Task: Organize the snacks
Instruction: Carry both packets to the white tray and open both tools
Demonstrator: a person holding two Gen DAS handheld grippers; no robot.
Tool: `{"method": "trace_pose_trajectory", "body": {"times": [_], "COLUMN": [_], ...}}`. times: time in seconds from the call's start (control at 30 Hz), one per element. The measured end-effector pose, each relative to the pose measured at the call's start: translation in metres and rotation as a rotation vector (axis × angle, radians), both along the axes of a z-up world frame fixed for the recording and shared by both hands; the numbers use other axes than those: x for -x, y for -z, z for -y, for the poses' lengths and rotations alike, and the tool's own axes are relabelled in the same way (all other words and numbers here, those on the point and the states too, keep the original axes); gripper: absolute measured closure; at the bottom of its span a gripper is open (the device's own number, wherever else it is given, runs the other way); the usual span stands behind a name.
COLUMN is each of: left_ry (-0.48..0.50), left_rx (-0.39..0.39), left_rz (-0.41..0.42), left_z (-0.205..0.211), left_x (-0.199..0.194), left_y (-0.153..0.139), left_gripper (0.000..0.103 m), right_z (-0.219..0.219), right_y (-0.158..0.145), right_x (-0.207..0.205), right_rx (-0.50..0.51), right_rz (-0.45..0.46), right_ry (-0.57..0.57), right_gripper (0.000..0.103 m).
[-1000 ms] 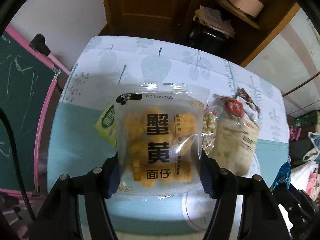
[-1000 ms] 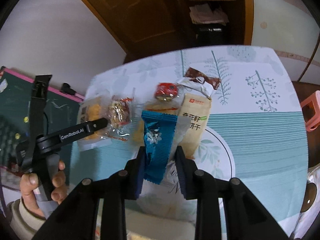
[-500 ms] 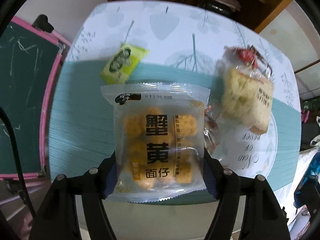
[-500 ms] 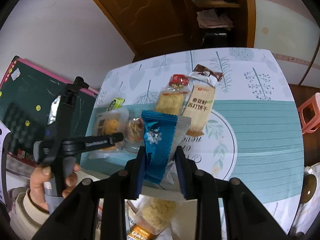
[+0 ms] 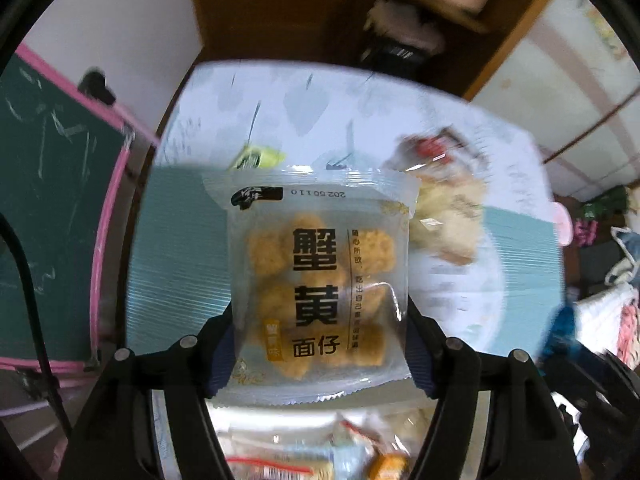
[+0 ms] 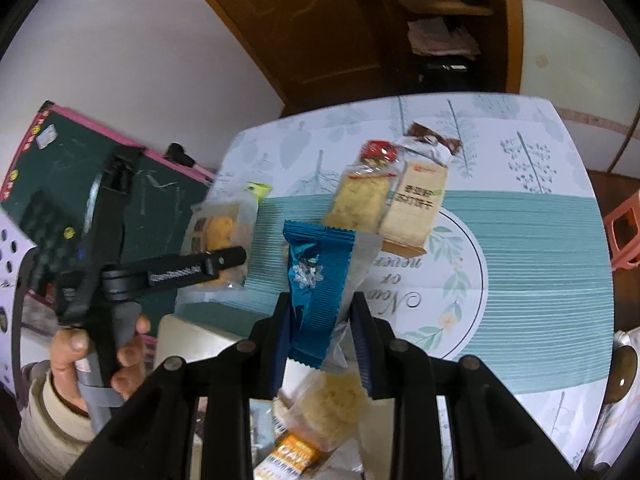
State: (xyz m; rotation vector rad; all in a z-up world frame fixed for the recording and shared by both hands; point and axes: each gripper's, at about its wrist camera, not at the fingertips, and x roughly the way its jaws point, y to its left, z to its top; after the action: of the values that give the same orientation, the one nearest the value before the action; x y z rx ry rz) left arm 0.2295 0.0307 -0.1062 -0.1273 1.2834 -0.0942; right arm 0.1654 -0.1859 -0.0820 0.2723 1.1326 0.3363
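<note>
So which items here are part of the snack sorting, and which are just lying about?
Part of the job:
- crab-roe snack pack, in left tongs
- blue wrapper, in right tongs
- cake slice pack
- cracker pack
- green candy

Lying about:
- chalkboard
- orange stool

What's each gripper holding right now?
Left gripper: shut on the clear crab-roe noodle snack pack.
Right gripper: shut on the blue snack wrapper.

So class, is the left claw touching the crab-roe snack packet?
Touching. The left wrist view shows the left claw with both pads pressed against the crab-roe snack packet's side edges.
</note>
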Motion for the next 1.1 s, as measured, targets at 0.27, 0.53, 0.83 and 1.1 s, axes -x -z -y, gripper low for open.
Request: {"method": "trace_pose_trajectory", "body": {"times": [0.27,0.53,0.83,1.1], "left_ry": [0.126,0.190,0.180,0.112], "left_rx": [0.031,0.065,0.023,0.065], "left_rz": [0.241,0.395,0.449,0.433], "left_z": [0.005,-0.005,-0.013,-0.026], "left_x": [0.079,0.162,0.227,0.246], "left_y": [-0.124,-0.178,-0.129,-0.067], "left_gripper": [0.033,0.033,0.030,0.002], "right_z": [-0.008,-0.015,-0.022,-0.036], "right_y": [-0.064,-0.116,-0.114,-0.051], "right_x": [0.048,0.105,0.159,0.180], "right_rx": [-0.047,-0.061,0.004,0.130], "right_rz": [0.118,0.253,0.354,0.295], "right_ry": [-0.043,-0.088,-0.089,-0.069], "right_gripper": [0.074,0.074,0.072,0.038]}}
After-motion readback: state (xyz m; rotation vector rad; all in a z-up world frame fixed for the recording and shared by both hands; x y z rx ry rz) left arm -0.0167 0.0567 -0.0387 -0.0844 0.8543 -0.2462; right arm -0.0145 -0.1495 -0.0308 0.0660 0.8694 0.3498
